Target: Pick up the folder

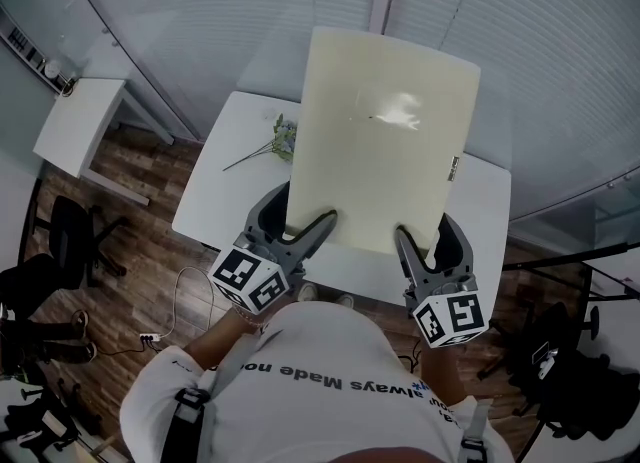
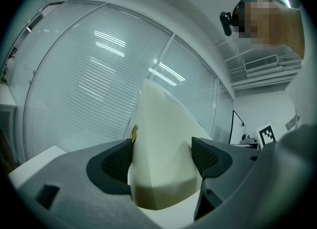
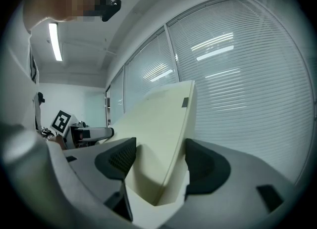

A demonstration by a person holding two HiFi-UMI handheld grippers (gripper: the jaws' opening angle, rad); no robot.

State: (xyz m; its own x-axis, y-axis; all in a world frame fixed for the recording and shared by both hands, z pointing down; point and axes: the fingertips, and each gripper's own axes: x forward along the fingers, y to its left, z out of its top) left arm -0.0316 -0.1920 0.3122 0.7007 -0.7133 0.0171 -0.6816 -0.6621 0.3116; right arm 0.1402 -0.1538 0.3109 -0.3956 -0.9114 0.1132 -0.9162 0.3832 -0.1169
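Folder: the cream folder (image 1: pixel 385 141) is up in the air above the white table (image 1: pixel 215 181), touching it nowhere I can see, and tilted so its far edge rises toward the window blinds.
Left gripper: the left gripper (image 1: pixel 312 229) sits at the table's near edge with its jaws pinched on the folder's near-left corner. In the left gripper view the sheet (image 2: pixel 161 144) is wedged between both dark pads and creases slightly there.
Right gripper: the right gripper (image 1: pixel 420 241) also sits over the table's near edge, its jaws clamped on the near-right corner. In its own view the folder (image 3: pixel 158 139) runs up from between the pads.
Why two grips: it's a broad, thin, floppy sheet. My read is that one grip per corner stops it swinging or sagging, and the upward tilt lets it hang from the near edge.
Clasp: a small clasp (image 1: pixel 453 167) shows on the folder's right edge, above the table's right half, so the opening side probably faces right.
Flowers: a sprig of flowers (image 1: pixel 280 141) lies on the table's left part, partly tucked under the raised folder's left edge and apparently apart from it.
Task standing: judged from here, the pick-up looks done, or all but.
Risk: corner grips are shallow, so a slip at one pad would let the folder pivot down onto the table.
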